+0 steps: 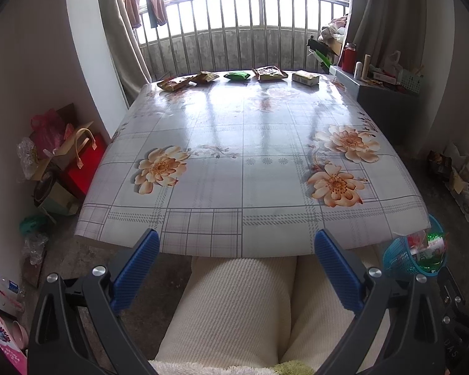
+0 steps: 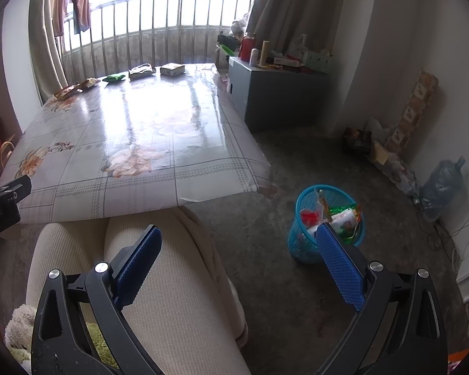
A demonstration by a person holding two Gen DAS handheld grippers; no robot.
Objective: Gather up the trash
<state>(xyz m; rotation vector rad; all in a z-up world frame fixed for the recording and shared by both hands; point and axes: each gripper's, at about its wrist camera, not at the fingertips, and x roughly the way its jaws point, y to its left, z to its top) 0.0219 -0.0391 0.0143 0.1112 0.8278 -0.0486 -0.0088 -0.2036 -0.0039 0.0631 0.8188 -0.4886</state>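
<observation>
My left tool [image 1: 237, 242] and right tool [image 2: 238, 237] are both spread wide, empty, over my lap. Five wrappers [image 1: 237, 75] line the counter's [image 1: 244, 143] far edge; the blue basket [image 2: 300, 243] sits on the floor at my right.

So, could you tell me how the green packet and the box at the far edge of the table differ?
The green packet is a flat, soft, dark green pouch, while the box is a pale yellowish carton with square edges that stands taller. The packet lies mid-row; the box ends the row on the right, nearest the grey cabinet. Both rest untouched on the table, far from either tool.
</observation>
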